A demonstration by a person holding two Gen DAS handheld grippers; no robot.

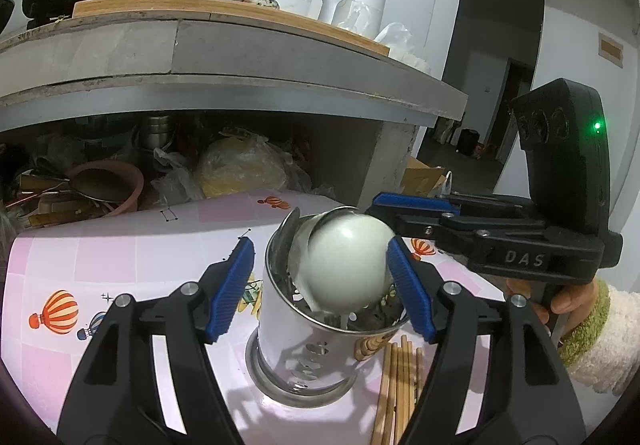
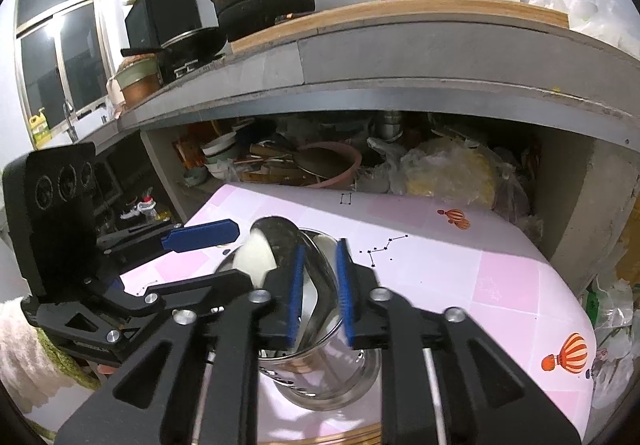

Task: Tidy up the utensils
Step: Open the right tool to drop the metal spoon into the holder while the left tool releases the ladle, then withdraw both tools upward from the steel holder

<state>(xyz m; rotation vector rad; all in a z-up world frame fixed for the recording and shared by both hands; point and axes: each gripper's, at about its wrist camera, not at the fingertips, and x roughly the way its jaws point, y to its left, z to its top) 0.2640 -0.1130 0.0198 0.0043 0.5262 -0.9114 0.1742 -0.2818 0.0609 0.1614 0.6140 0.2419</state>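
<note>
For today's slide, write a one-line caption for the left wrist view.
Left gripper open around a steel holder with a white ladle in it; chopsticks lie beside on the table.

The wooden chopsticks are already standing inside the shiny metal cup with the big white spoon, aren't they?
Not quite. The big white spoon is in the shiny metal cup, but the wooden chopsticks are not. The left wrist view shows them lying flat on the pink tablecloth beside the cup's base.
</note>
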